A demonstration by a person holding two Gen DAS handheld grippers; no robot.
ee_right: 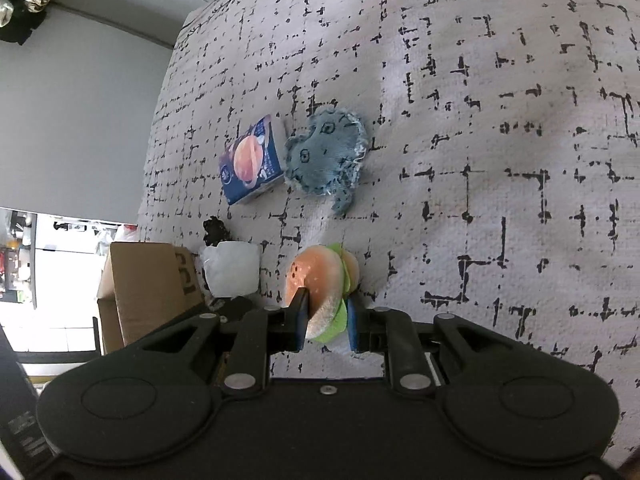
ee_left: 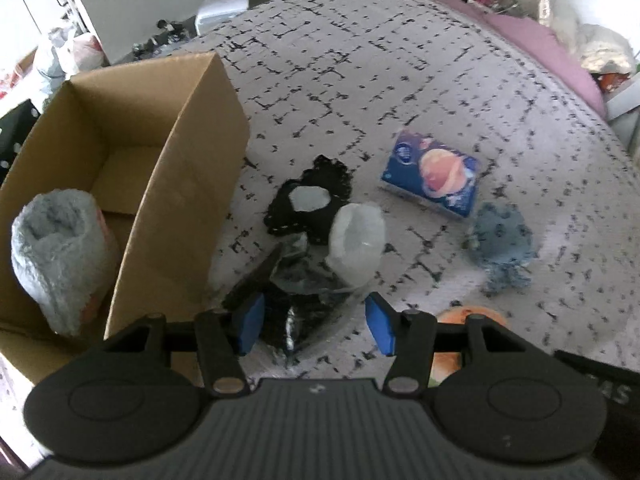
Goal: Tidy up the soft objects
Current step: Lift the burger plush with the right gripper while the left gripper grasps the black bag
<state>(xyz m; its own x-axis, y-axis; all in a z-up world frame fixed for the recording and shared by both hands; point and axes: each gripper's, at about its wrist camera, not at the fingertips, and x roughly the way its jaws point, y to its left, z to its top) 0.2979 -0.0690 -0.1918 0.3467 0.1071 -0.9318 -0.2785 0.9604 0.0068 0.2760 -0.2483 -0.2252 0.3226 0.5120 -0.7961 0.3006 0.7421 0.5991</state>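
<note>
place: home bedroom | evidence: patterned bedspread (ee_left: pixel 400 60), pink pillow (ee_left: pixel 532 36)

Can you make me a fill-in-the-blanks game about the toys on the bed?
1. The right gripper has its jaws shut on a toy ____.
2. The fluffy grey sock sits inside the cardboard ____.
3. The denim patch lies beside a blue ____ pack.
4. The left gripper has its jaws ____.

Missing words: burger; box; tissue; open

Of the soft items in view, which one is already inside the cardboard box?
The grey fluffy roll alone stands inside the cardboard box; every other item lies on the patterned blanket.
</note>
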